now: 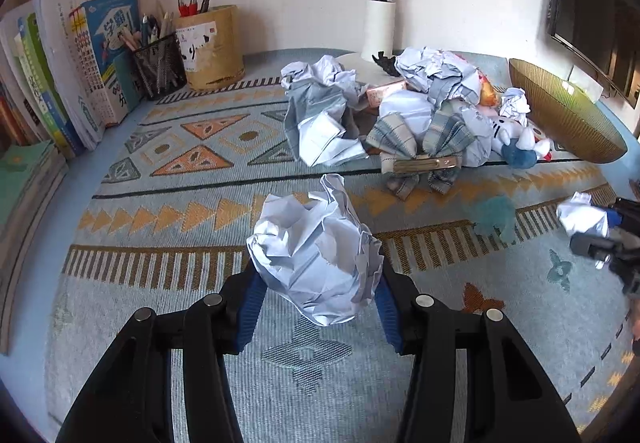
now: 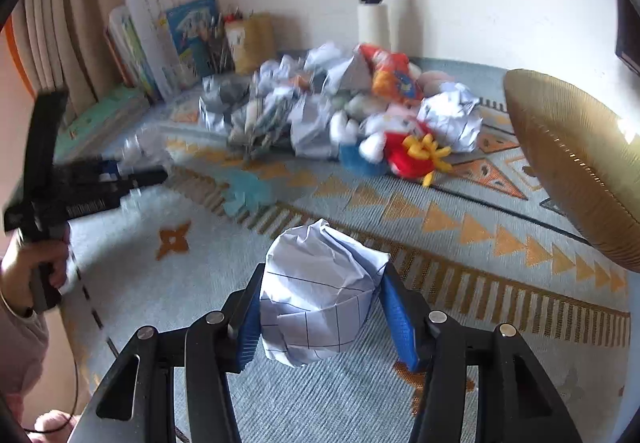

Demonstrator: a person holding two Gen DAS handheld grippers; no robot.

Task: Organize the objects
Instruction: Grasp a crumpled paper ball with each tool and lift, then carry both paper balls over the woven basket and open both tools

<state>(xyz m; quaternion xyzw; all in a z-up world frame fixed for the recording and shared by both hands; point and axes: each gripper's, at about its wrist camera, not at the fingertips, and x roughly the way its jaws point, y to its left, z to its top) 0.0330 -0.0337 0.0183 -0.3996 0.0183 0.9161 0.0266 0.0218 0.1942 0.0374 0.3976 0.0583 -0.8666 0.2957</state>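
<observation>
My left gripper (image 1: 318, 289) is shut on a crumpled white paper ball (image 1: 316, 259), its blue pads pressing both sides above the patterned mat (image 1: 160, 283). My right gripper (image 2: 320, 307) is shut on another crumpled paper ball with grid lines (image 2: 320, 291). In the left wrist view the right gripper (image 1: 604, 227) shows at the right edge with its paper ball (image 1: 582, 217). The left gripper (image 2: 132, 175) appears blurred at the left of the right wrist view, held by a hand (image 2: 32, 267). A pile of crumpled papers, cloth and plush toys (image 1: 408, 115) lies at the back.
A gold ribbed bowl (image 2: 576, 163) stands tilted at the right. Books (image 1: 72, 67), a mesh pen cup (image 1: 160, 63) and a round wooden holder (image 1: 212, 47) line the back left. A white lamp post (image 1: 380, 11) rises behind the pile. A teal scrap (image 1: 494, 217) lies on the mat.
</observation>
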